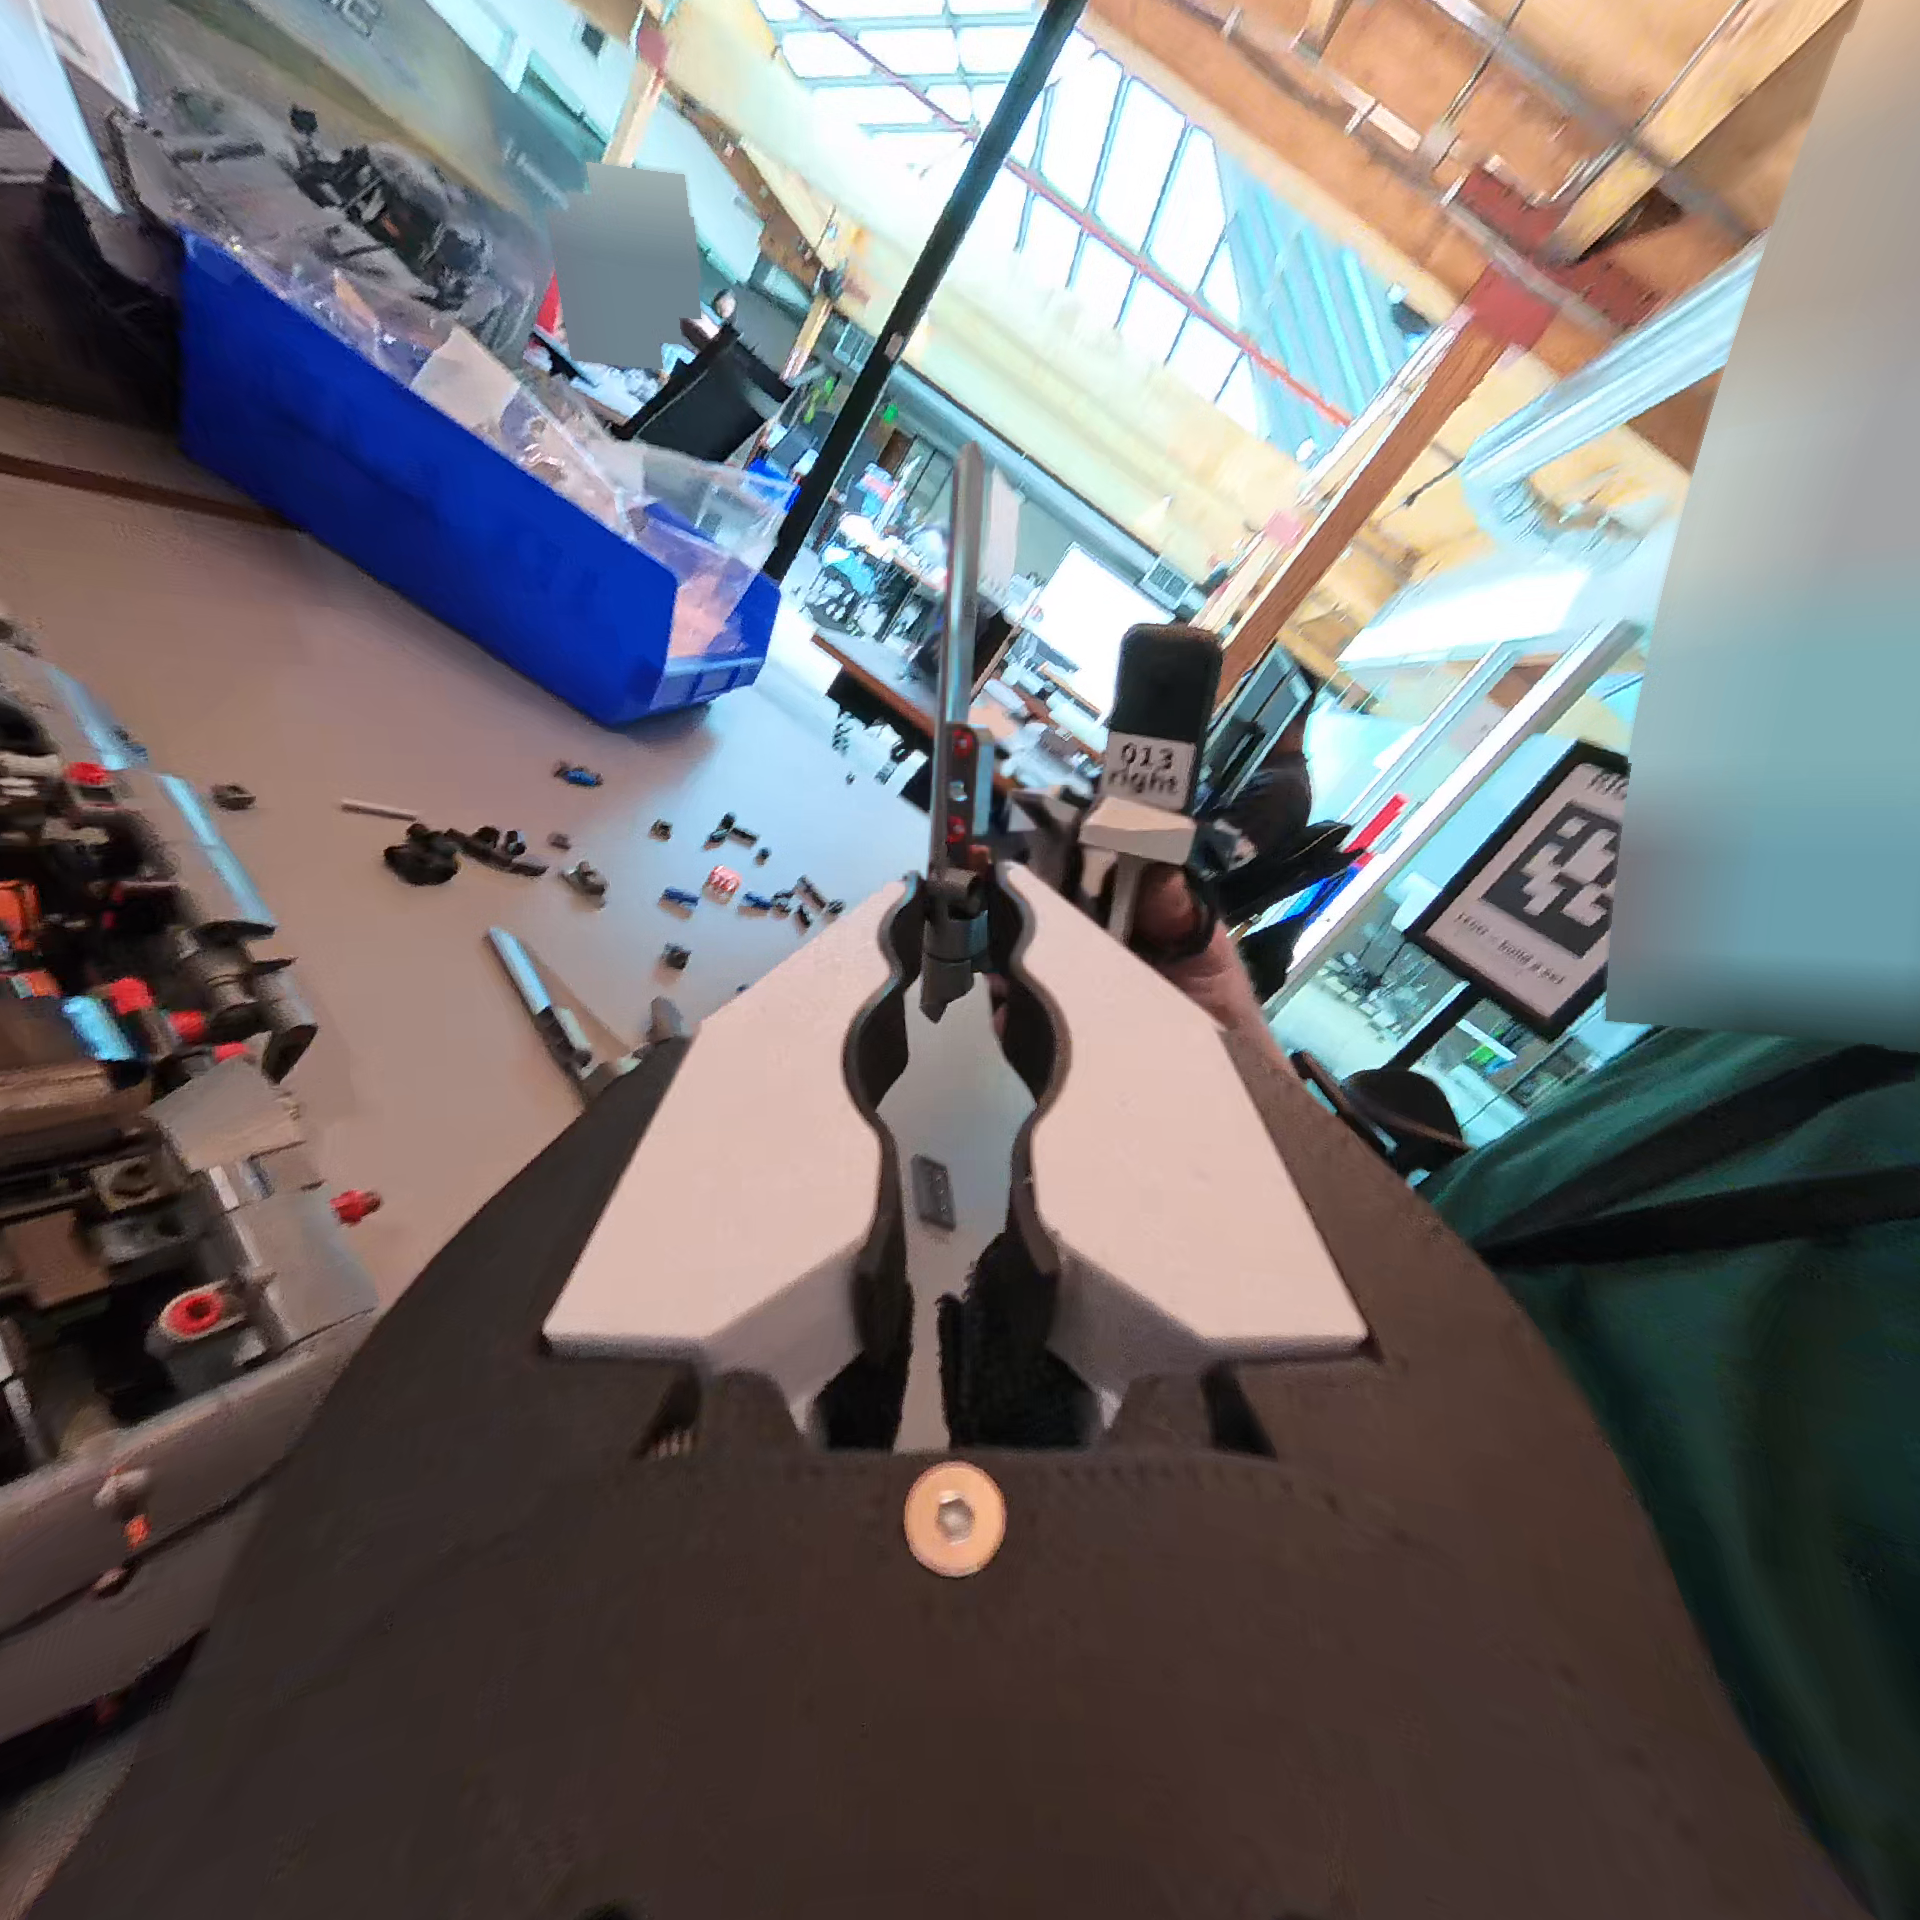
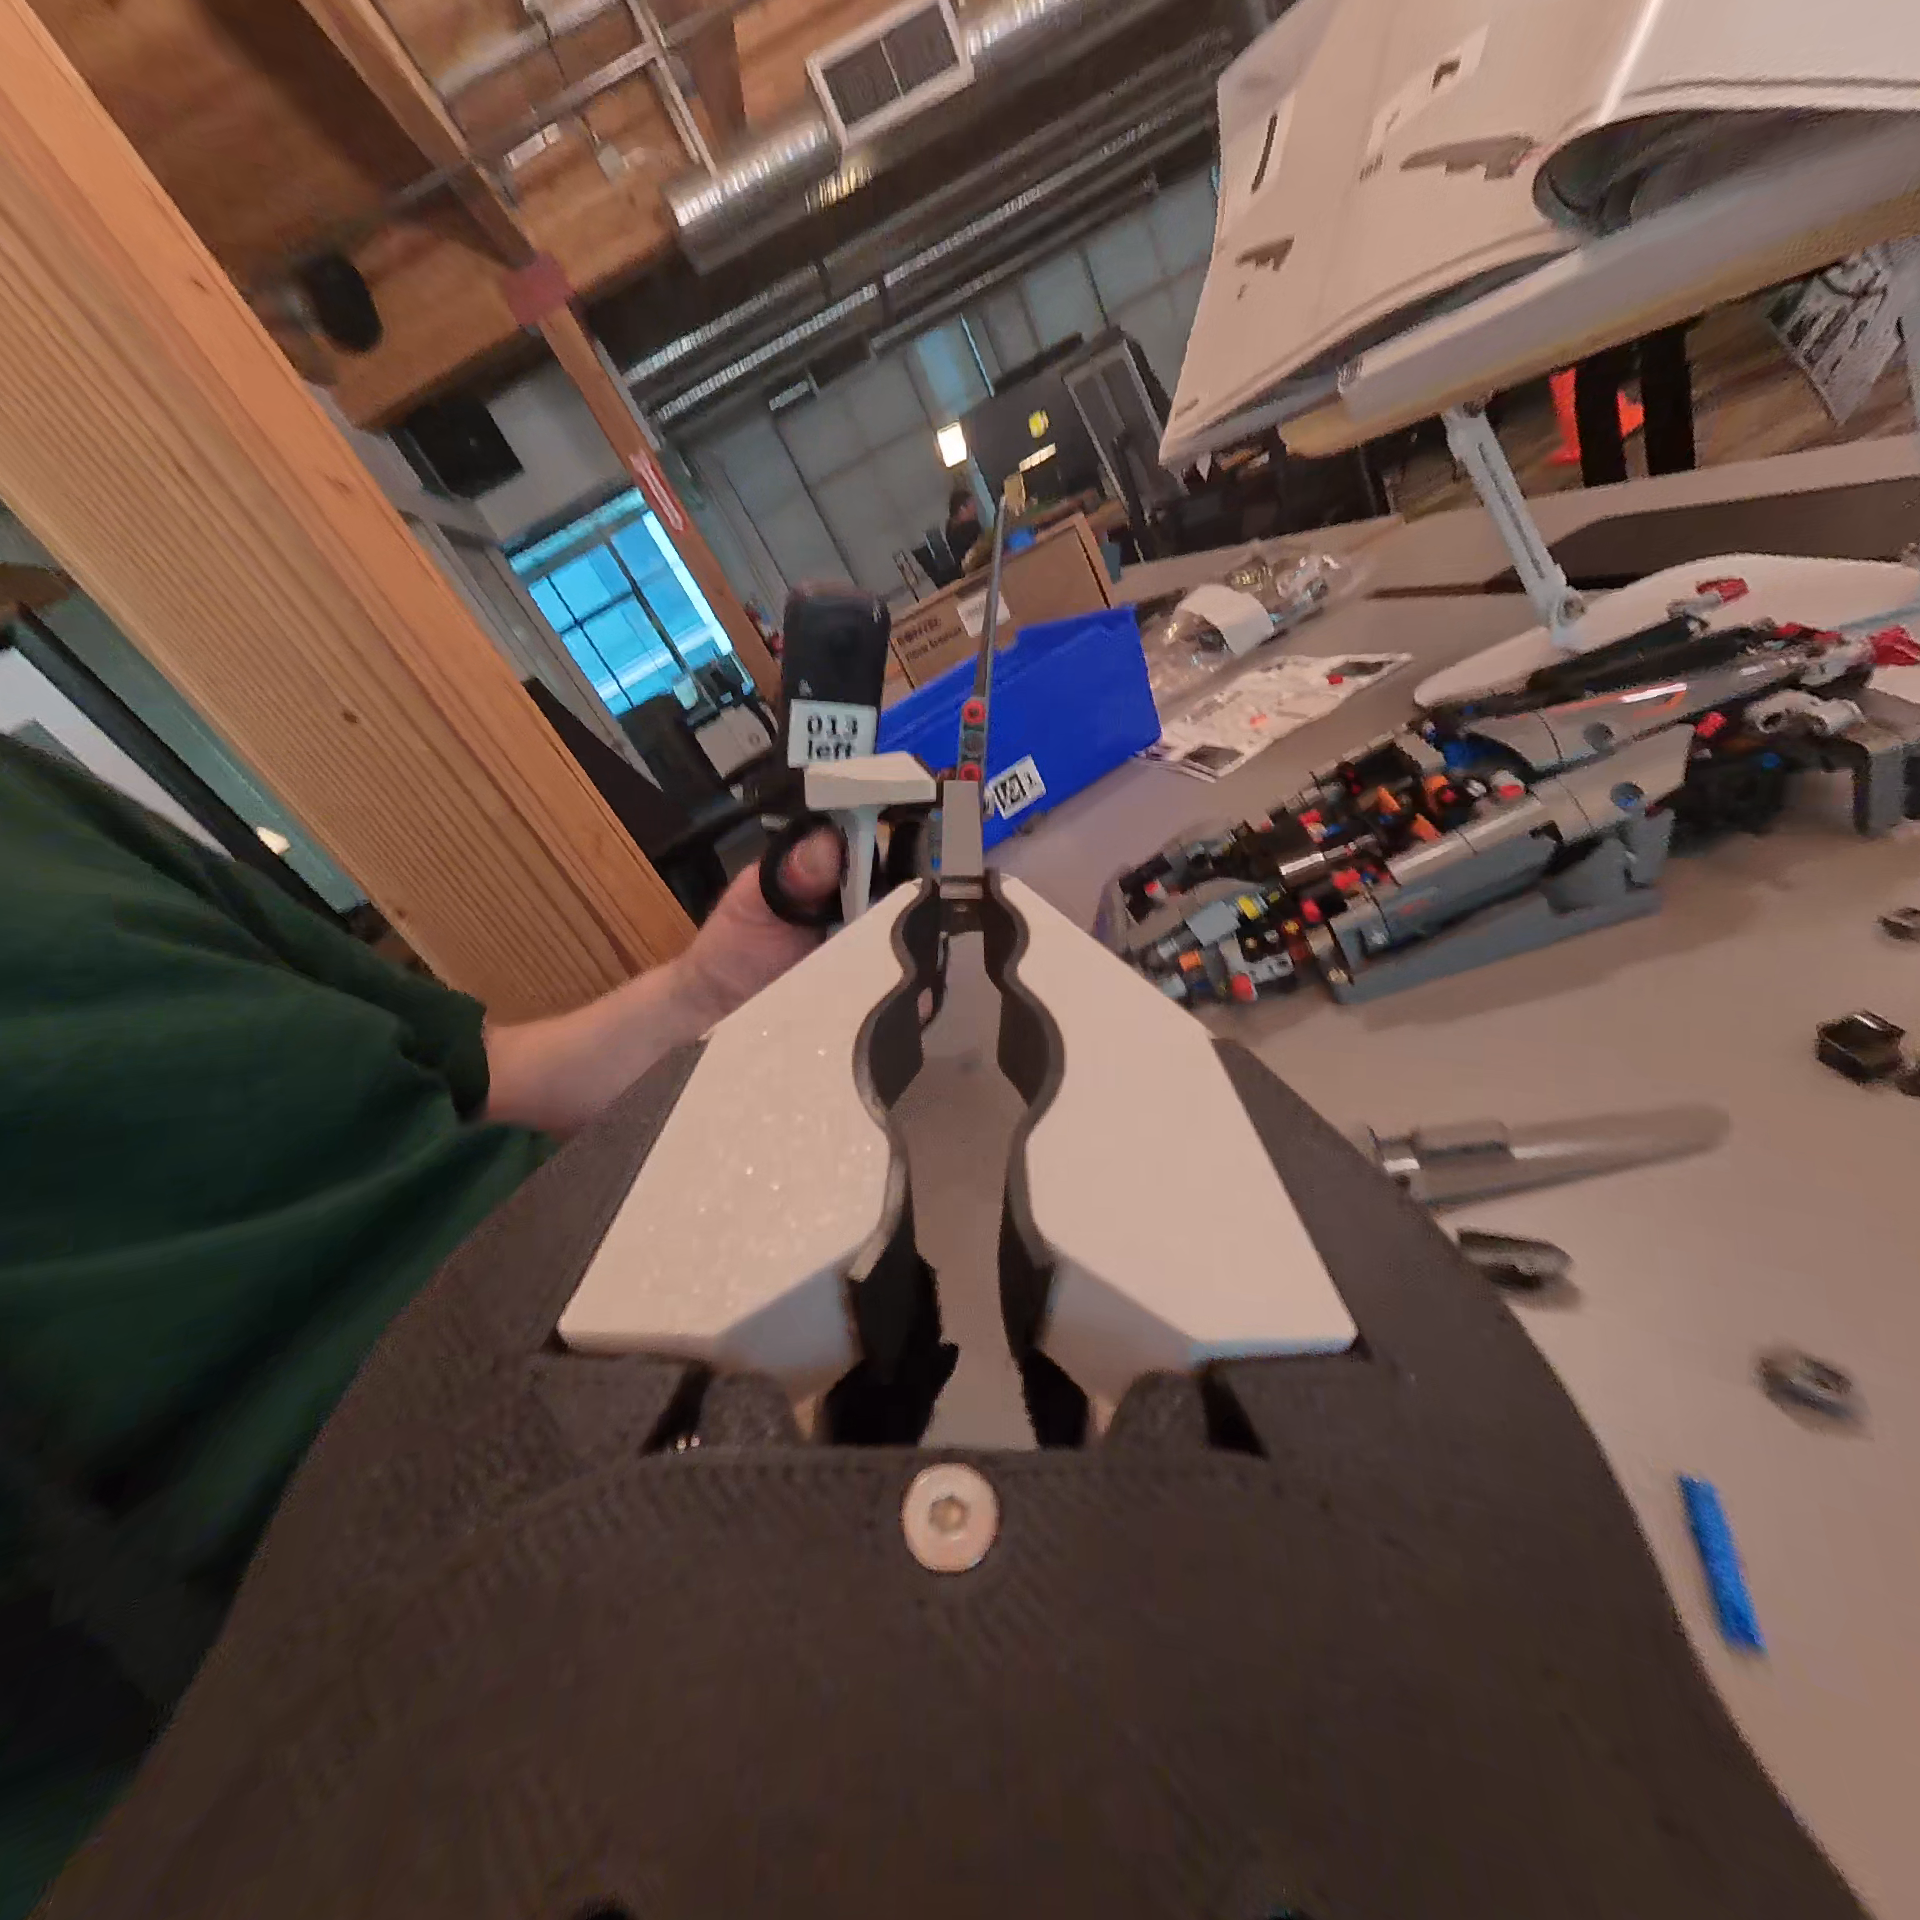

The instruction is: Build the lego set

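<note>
Jointly held: a slim grey sub-assembly pinched between both grippers

Both tools are raised off the table point(image 2: 1351, 1049) and face one another. At the tip of the left gripper point(image 1: 958, 914) the jaws stand nearly together, clamped on the lower end of a slim grey lego sub-assembly point(image 1: 961, 727); its long axis runs from the fingertips toward 12 o'clock, a thin silver strip rising above a short beam with red pins. In the right wrist view the right gripper point(image 2: 958, 904) is likewise clenched on the same piece point(image 2: 961, 821), with the strip again leading away toward 12 o'clock, tilted slightly toward 1. Each view shows the opposite tool just behind the piece: the right one at 1 o'clock of the left camera's centre, the left one at 11 o'clock of the right camera's. Neither arm is therefore nearer; the piece lies between the two tips, along both finger axes.

The main lego model point(image 2: 1455, 862) rests on the table at 2 o'clock in the right view and at 9 o'clock in the left view point(image 1: 125, 1039), well apart from the held piece. Loose parts point(image 1: 623, 873) lie scattered near a blue bin point(image 1: 436, 499). Judging by the grip, the coming move is a press or twist along the piece's long axis, before it is carried to the model
</note>
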A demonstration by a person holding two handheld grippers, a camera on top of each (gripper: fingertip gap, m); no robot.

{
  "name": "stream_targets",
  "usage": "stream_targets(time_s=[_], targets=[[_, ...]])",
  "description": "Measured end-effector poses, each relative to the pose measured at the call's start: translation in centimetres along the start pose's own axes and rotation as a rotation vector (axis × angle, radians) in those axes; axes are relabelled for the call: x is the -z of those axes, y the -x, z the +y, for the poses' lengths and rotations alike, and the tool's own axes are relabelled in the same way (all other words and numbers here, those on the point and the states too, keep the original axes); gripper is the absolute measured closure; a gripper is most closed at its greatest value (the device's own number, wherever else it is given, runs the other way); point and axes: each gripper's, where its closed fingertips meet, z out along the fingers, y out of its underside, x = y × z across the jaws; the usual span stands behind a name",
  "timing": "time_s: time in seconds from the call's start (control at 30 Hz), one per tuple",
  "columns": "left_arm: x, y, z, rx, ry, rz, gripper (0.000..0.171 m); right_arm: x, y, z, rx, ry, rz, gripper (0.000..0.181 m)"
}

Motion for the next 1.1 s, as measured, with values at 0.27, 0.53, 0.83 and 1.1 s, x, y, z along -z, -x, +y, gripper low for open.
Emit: stream_targets(time_s=[0.27, 0.53, 0.83, 1.1], targets=[[-0.8, -2.0, -1.0, 0.086, -0.135, 0.123, 0.162, -4.5, 1.2, -1.2, -0.005, -0.171, -0.03, 0.176], [-1.2, -2.7, -1.3, 0.117, -0.191, 0.191, 0.163, -6.4, 2.0, -2.3, -0.002, -0.26, -0.023, 0.176], [-1.0, -3.0, -1.2, 0.068, -0.17, 0.207, 0.162, -6.9, 1.6, -2.2, -0.023, -0.21, -0.046, 0.176], [-0.3, -2.6, -1.1, 0.044, -0.144, 0.184, 0.163, -7.0, 1.1, -1.5, -0.02, -0.161, -0.021, 0.176]])
